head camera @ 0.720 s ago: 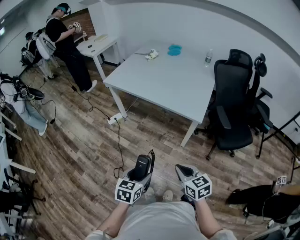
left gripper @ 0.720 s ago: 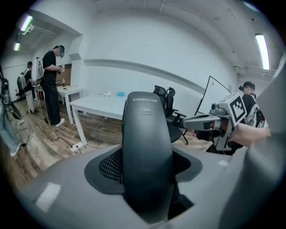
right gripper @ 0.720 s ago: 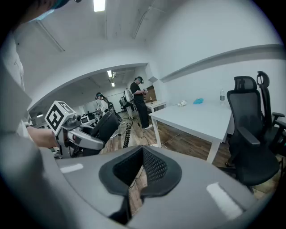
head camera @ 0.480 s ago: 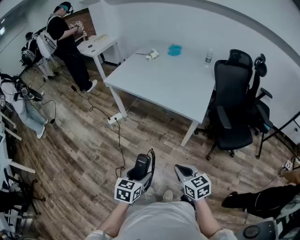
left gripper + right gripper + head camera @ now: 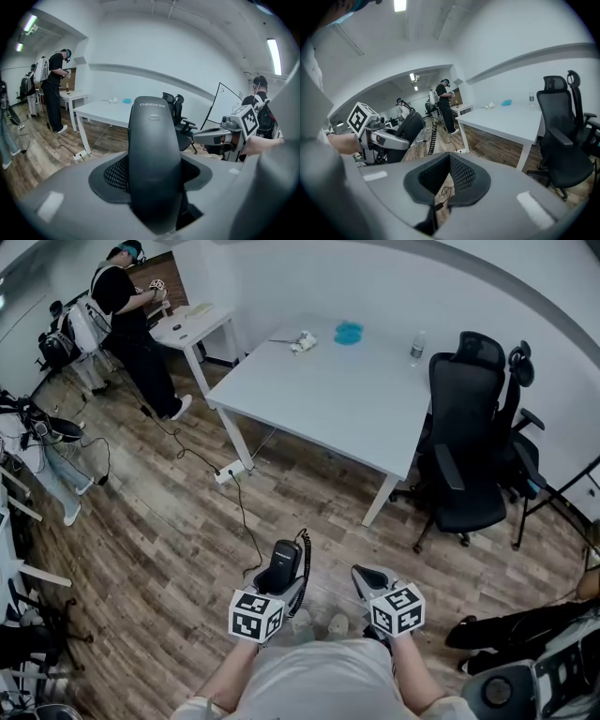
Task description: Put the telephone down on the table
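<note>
The telephone [image 5: 285, 562] is a black handset with a coiled black cord, held upright over the wooden floor. My left gripper [image 5: 281, 583] is shut on it. In the left gripper view the handset [image 5: 154, 164] fills the gap between the jaws. My right gripper [image 5: 367, 579] hangs beside it to the right, shut and empty. The white table [image 5: 328, 404] stands well ahead of both grippers, also seen as the table [image 5: 101, 111] in the left gripper view and the table [image 5: 511, 117] in the right gripper view. From the right gripper view the handset [image 5: 408, 127] shows at the left.
A black office chair [image 5: 469, 456] stands at the table's right end. On the table's far part lie a blue object [image 5: 349, 335], a bottle [image 5: 416, 351] and a white item [image 5: 302, 345]. A power strip [image 5: 230, 472] with cable lies on the floor. A person [image 5: 127, 310] stands by a small white table [image 5: 192, 329].
Both grippers and the telephone keep almost the same place; the telephone has edged slightly forward. At the lower right, dark gear on the floor has shifted.
</note>
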### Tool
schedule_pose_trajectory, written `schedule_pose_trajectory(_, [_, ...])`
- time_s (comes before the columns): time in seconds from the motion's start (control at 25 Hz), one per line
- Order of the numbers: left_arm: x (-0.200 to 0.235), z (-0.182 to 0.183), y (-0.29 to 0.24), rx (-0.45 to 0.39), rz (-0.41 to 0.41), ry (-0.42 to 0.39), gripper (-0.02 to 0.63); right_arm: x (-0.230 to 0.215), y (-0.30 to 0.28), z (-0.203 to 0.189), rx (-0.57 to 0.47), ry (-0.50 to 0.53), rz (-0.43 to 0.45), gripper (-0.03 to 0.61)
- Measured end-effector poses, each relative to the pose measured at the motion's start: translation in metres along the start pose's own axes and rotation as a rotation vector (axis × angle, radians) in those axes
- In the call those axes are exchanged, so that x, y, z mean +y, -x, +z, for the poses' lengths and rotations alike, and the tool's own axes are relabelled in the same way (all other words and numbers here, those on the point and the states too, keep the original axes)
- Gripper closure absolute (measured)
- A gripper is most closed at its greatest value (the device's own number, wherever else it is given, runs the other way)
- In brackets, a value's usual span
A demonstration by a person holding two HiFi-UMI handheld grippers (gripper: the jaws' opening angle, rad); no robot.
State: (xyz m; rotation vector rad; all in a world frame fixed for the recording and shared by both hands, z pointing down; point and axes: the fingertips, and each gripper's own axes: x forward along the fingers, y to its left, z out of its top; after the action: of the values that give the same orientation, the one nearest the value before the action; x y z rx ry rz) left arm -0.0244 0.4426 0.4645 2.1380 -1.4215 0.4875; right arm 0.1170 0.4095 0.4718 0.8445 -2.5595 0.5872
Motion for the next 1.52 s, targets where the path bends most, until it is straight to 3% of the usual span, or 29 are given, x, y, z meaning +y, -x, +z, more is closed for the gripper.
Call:
schedule_pose_trajectory(0.52, [0.028, -0.002, 0.004, 0.023, -0.029, -0.035, 0.316, 0.009, -0.028, 0.0, 0.024, -0.034, -0.03, 0.572])
schedule_pose_trajectory(1.52, [0.088, 0.009, 0.001, -0.003, -0.04, -0.023, 0.316, 0.023, -0.072, 0.028, 0.001, 0.016, -0.031, 0.572])
